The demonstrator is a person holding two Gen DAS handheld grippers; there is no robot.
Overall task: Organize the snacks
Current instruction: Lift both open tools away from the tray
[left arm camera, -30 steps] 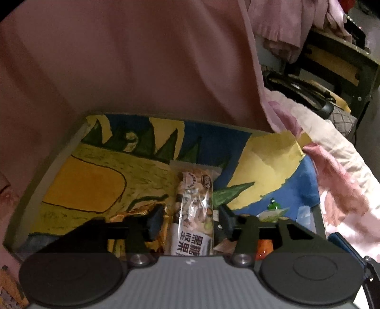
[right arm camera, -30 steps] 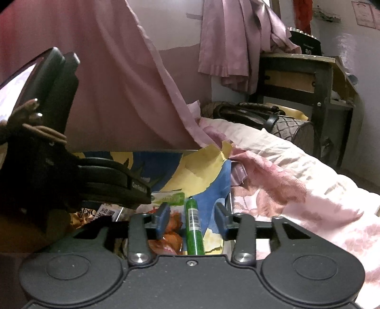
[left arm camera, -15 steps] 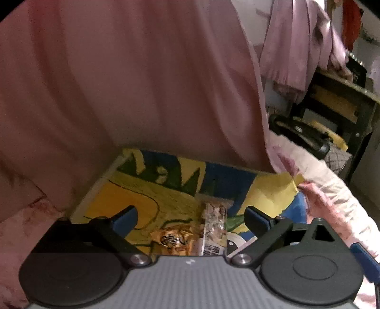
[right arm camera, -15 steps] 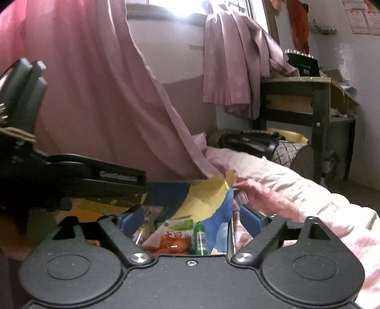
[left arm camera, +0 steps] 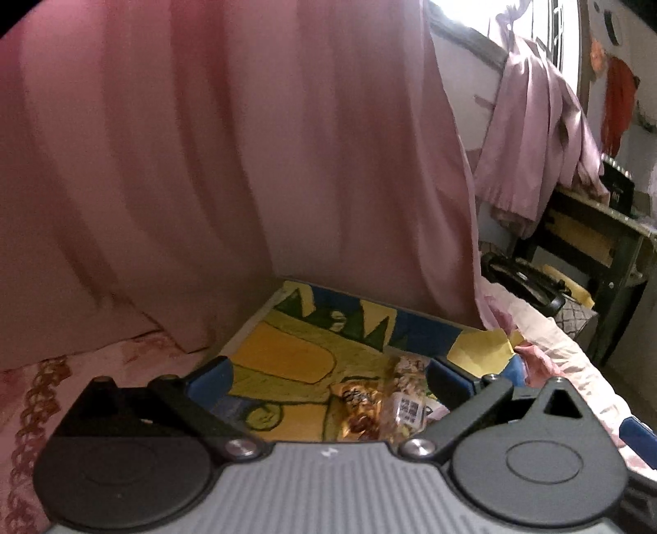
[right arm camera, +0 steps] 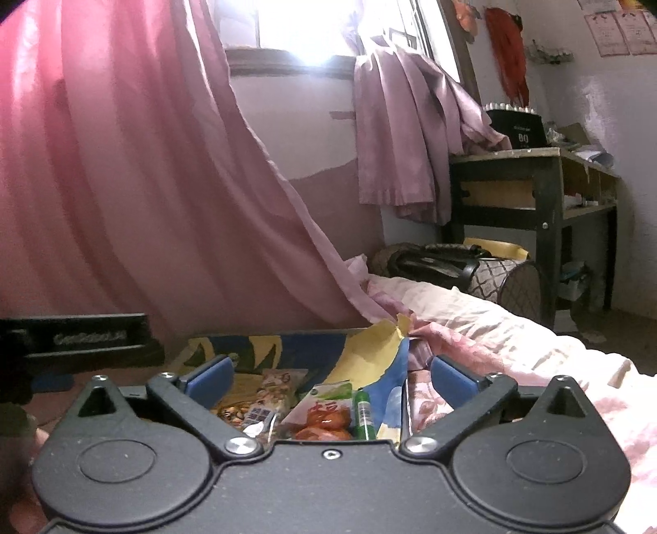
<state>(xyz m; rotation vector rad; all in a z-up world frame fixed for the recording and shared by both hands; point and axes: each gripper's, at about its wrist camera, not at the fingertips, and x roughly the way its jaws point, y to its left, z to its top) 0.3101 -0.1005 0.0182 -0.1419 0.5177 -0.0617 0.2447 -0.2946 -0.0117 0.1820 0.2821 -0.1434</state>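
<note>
My left claw (left arm camera: pixel 328 378) has just spread wide, nothing between its jaws; my right claw (right arm camera: pixel 330 371) likewise. Below both, the snacks lie in a painted tray (left arm camera: pixel 287 353) on the bed. Only the right view shows the green tube (right arm camera: pixel 363 413), long axis pointing away from me, beside an orange packet (right arm camera: pixel 326 415). The nut bar (left arm camera: pixel 404 394) seems to run the same way.

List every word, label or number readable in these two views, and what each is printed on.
"80": display of the black device on the desk.
Embossed lettering on the left gripper: too blurred.
Nut packet label: too blurred.
Green tube, wall papers: too small.
</note>
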